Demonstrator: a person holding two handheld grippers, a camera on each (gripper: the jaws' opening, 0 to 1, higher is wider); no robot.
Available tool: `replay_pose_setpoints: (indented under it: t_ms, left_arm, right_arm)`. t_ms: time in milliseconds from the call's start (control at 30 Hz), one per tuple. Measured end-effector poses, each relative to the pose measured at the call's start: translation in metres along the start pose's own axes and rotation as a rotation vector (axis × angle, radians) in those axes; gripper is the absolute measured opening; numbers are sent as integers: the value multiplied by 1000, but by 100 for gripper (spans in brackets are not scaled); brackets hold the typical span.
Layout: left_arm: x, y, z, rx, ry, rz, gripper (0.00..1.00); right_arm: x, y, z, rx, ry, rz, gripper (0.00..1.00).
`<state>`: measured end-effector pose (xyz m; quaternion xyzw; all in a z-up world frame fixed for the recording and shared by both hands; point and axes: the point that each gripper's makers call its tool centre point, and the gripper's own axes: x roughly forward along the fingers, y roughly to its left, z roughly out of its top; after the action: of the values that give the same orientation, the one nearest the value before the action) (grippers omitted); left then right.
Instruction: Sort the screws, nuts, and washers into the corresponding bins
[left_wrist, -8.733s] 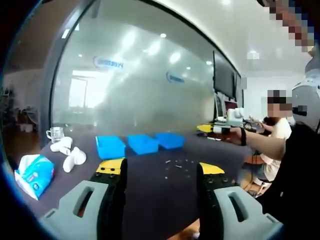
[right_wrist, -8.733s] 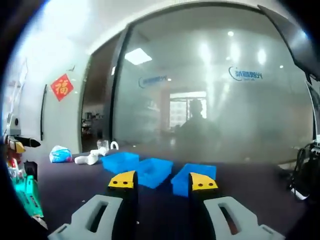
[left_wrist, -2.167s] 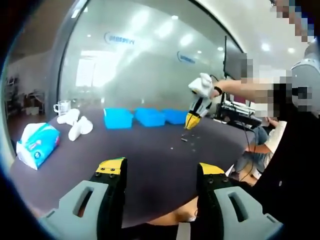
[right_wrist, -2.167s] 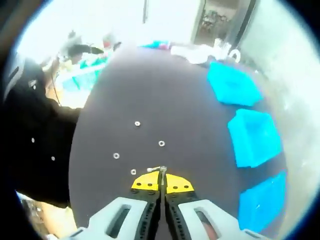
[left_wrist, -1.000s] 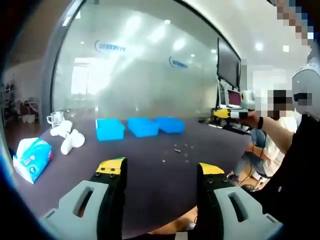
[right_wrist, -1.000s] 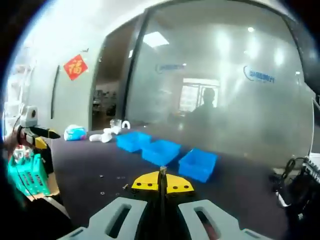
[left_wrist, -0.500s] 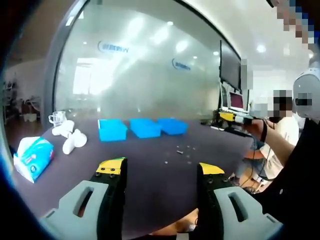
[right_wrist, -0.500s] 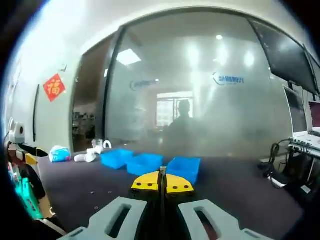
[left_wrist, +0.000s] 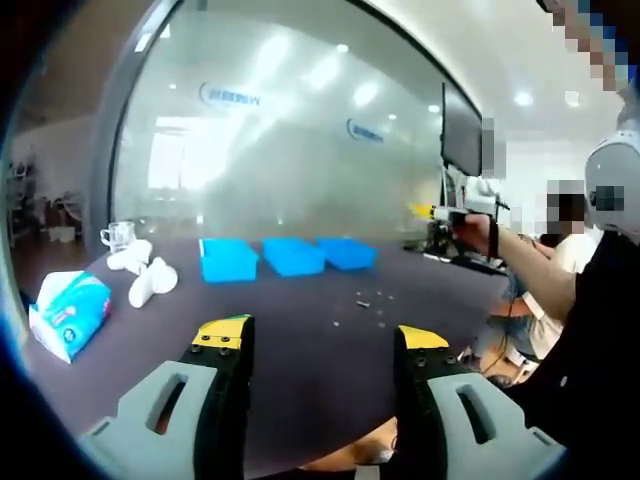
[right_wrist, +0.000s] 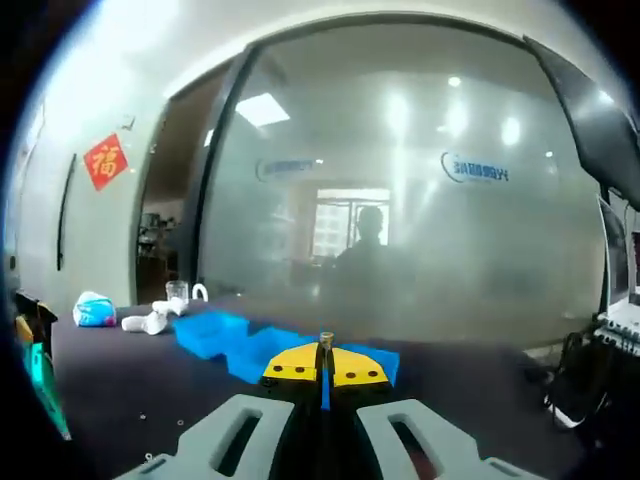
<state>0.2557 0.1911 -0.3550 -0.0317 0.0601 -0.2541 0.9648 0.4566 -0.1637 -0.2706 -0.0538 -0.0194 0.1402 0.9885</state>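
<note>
My left gripper (left_wrist: 322, 336) stands open over the near part of the dark table (left_wrist: 300, 350), nothing between its jaws. Three blue bins (left_wrist: 292, 256) sit in a row at the table's far side. Loose small screws, nuts and washers (left_wrist: 366, 304) lie scattered in front of them. A person's hand holds my right gripper (left_wrist: 446, 211) up in the air at the right. In the right gripper view, my right gripper (right_wrist: 325, 366) is shut on a small screw (right_wrist: 325, 343) that sticks up between its yellow tips. The blue bins (right_wrist: 210, 331) lie just beyond those tips.
A tissue pack (left_wrist: 68, 312), white rolled objects (left_wrist: 150, 281) and a glass mug (left_wrist: 118, 237) sit at the table's left end. A frosted glass wall (left_wrist: 290, 150) stands behind the table. A seated person (left_wrist: 560, 260) and monitors are at the right.
My right gripper has risen a little with the screw still in it, and its view has swung so the bins lie behind its tips. The left gripper has barely moved.
</note>
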Motion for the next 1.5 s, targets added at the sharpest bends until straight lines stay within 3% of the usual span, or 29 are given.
replay_pose_setpoints:
  t_ms: [300,500,667,1067,1500]
  left_arm:
    - [-2,7,5,-8,-19,20,54]
    - [-4,8,7,-4,-24,28,54]
    - [-7,11,12,3,-33,39,54]
    - [-15,15,19,9,-52,66,54]
    - [-16,14,23,15,-61,77,54]
  right_arm:
    - [63,-15,14,-31,24,-14,0]
    - [99,-16,4,-25,67,-13,0]
    - [122,-16,-15,-4,123,-6,0]
    - [150,-24,-49,-2,208,-43,0]
    - [161,-24,-56,-14,232,-47,0]
